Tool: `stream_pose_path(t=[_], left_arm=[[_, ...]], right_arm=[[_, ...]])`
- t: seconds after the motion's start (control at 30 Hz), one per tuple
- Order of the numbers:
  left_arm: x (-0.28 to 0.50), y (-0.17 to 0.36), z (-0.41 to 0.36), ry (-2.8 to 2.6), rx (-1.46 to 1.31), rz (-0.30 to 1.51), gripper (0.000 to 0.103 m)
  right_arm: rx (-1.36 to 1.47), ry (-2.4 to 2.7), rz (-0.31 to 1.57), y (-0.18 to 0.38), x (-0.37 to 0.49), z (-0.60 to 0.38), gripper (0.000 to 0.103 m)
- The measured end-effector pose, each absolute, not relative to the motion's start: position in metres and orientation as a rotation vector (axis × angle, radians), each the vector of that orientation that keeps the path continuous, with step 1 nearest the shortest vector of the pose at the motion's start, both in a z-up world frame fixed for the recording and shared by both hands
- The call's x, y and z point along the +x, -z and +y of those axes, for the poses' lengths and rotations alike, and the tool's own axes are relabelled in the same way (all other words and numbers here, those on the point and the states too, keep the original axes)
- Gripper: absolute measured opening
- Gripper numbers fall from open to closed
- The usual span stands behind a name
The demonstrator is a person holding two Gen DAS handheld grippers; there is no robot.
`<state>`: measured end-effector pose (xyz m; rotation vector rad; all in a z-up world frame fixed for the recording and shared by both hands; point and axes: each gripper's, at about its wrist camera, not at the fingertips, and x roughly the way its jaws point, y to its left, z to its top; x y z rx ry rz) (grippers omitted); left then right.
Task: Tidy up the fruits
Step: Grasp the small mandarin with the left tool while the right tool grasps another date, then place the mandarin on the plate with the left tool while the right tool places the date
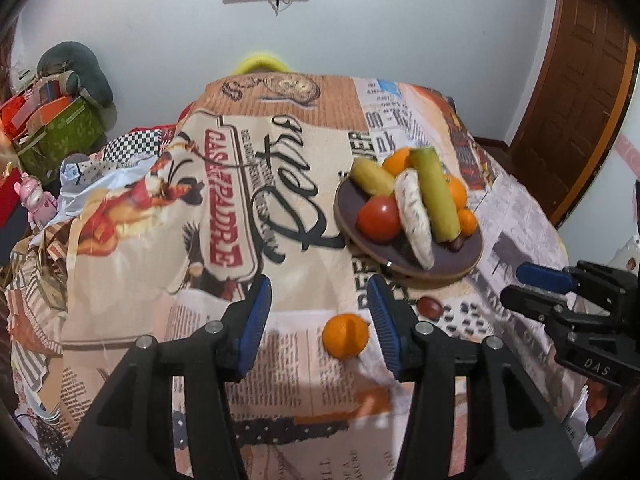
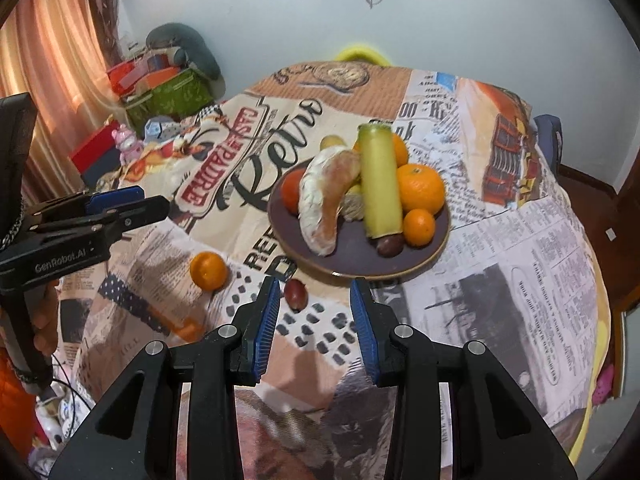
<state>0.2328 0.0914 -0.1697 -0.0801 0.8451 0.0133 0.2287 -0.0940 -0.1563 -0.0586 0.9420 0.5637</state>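
Left tongs (image 1: 318,322) apart, nothing btwn the blue pads, hovering over the worktop (image 1: 280,216) w/ its printed newspaper-style cloth. A loose orange (image 1: 345,335) sits on the cloth in the gap btwn the left pads but not touched by either; in right wrist view same orange (image 2: 208,271) lies near the plate's left-front side. Right tongs (image 2: 314,326) also apart, empty, w/ a loose dark red grape (image 2: 295,293) on the cloth just beside the left pad tip, in front of the plate edge. Brown plate (image 2: 416,264) sits on the worktop toward the right, piled w/ fruit: a long green-yellow piece (image 2: 380,184) lying across the middle, a pale peeled segment (image 2: 320,208) beside it, a red tomato (image 1: 379,218), two oranges (image 2: 420,188) on the right side, one dark grape (image 2: 390,245) at the green piece's near end. Green box (image 1: 64,132) and pink toy (image 1: 36,200) at far left, off the worktop.
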Motion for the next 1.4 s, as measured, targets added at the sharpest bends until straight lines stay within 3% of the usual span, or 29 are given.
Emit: stream_pose_path(t=[0.4, 0.73, 1.0, 1.1, 1.4], left_arm=[[0.240, 0.220, 0.098, 0.018, -0.137, 0.965, 0.050], [0.250, 0.228, 0.082, 0.089, -0.130, 0.966, 0.050], [0.256, 0.251, 0.073, 0.087, -0.105, 0.997, 0.046], [0.258, 0.249, 0.074, 0.090, -0.109, 0.994, 0.037], [0.256, 0.239, 0.068, 0.092, -0.091, 0.981, 0.037]], right_arm=[[-0.103, -0.599, 1.027, 0.193, 0.240, -0.064, 0.033], [-0.124, -0.619, 1.046, 0.211, 0.249, -0.054, 0.033], [-0.150, -0.615, 1.040, 0.215, 0.251, -0.055, 0.017], [-0.137, -0.620, 1.033, 0.213, 0.249, -0.059, 0.017], [-0.102, -0.598, 0.976, 0.193, 0.246, -0.075, 0.017]])
